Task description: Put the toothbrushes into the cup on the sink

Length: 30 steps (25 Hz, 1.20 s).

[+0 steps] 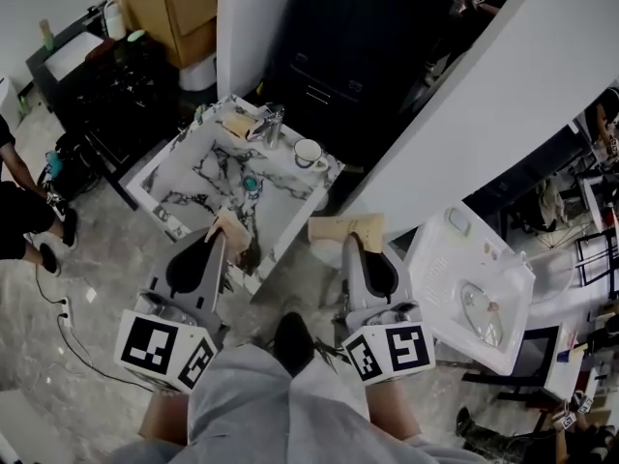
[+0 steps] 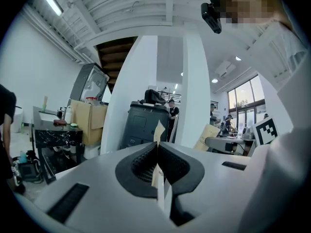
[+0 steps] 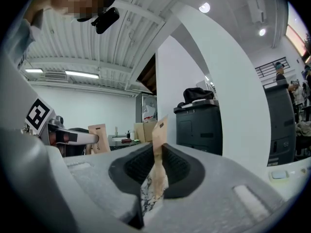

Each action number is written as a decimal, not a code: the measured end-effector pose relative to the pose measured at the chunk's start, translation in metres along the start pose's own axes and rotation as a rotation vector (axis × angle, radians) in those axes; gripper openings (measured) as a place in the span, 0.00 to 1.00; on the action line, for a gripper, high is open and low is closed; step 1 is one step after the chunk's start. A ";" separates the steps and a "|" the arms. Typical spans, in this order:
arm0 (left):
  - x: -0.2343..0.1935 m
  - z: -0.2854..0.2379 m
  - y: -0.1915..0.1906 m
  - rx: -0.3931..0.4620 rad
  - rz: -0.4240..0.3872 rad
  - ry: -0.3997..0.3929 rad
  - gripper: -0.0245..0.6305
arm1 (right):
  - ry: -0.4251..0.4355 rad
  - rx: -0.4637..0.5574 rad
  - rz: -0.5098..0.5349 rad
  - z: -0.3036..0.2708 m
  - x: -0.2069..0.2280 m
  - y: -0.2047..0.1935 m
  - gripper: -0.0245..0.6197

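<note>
A: Your head view is dim, grey and flat, and its edges bow outward.
B: Up and left of your left jaws a tube light glares. Windows to their right wash out white.
A: Both gripper views bend into black corners.
B: The left packet and right packet, pinched in your jaws, go soft nearest the lens. A ceiling spot flares above your right jaws.

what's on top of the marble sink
Far rim: white cup, metal tap, tan packet. Middle: a teal item. The left claw and its second packet hide part of the near edge of the sink.
</note>
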<state>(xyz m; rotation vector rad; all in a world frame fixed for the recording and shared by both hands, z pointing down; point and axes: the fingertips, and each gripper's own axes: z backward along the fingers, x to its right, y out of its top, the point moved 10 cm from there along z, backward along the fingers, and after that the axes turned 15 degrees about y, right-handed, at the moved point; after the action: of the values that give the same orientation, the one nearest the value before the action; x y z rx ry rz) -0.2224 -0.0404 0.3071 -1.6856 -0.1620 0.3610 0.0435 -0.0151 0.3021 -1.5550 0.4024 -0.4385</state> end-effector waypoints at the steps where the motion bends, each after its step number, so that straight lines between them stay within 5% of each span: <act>1: -0.001 -0.003 0.000 0.000 0.000 0.003 0.05 | 0.001 -0.002 0.001 -0.003 0.003 0.000 0.10; 14: 0.007 -0.054 0.008 0.008 0.005 0.064 0.05 | 0.060 -0.010 -0.020 -0.049 0.065 0.000 0.10; 30: 0.027 -0.100 0.016 0.023 0.020 0.263 0.05 | 0.195 -0.026 0.016 -0.130 0.168 0.003 0.10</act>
<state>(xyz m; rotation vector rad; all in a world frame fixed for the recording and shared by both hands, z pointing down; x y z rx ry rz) -0.1661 -0.1289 0.2981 -1.6957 0.0535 0.1527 0.1219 -0.2131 0.3060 -1.5384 0.5719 -0.5770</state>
